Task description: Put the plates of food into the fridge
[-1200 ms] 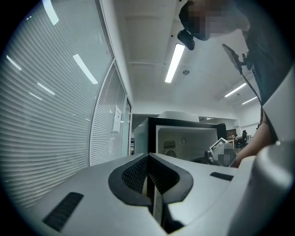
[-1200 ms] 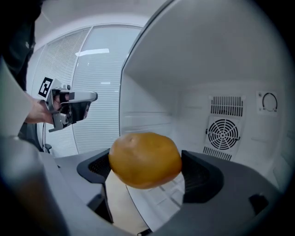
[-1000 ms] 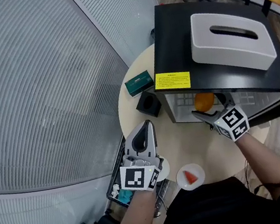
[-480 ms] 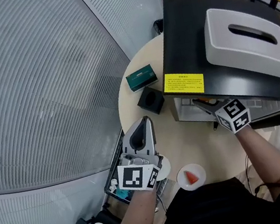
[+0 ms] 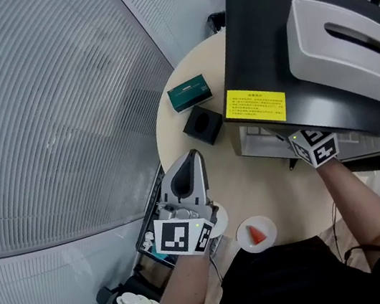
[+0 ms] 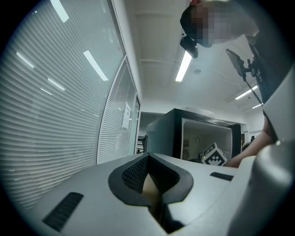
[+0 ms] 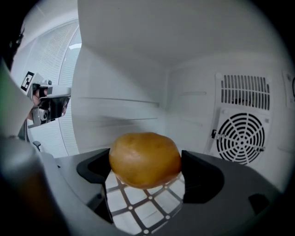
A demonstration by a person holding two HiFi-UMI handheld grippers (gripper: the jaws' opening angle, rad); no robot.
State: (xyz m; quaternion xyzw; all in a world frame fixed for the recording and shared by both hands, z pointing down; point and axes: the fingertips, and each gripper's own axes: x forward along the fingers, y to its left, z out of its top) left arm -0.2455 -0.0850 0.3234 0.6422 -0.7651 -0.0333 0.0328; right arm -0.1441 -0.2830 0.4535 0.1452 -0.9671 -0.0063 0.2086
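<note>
Fridge [image 5: 264, 33], black, stands on the round table [image 5: 270, 192] in the head view, with a white tissue box [image 5: 345, 40] on its top. The right gripper [image 5: 311, 147] reaches into the fridge's front, its jaws hidden under the top edge. The left gripper [image 5: 192, 158] lies over the table's near left edge, well apart from the fridge. A small plate [image 5: 257, 233] with a red slice on it sits at the table's near edge, between the two arms and touched by neither gripper.

In the left gripper view, that gripper's jaws are pressed together with nothing between them. The fridge stands beyond them, its inside showing.

In the right gripper view, the jaws clasp a round golden-brown bun [image 7: 145, 159] from both sides. It is inside the fridge, over the wire shelf [image 7: 138, 207], with a fan grille [image 7: 242, 138] on the back wall.
</note>
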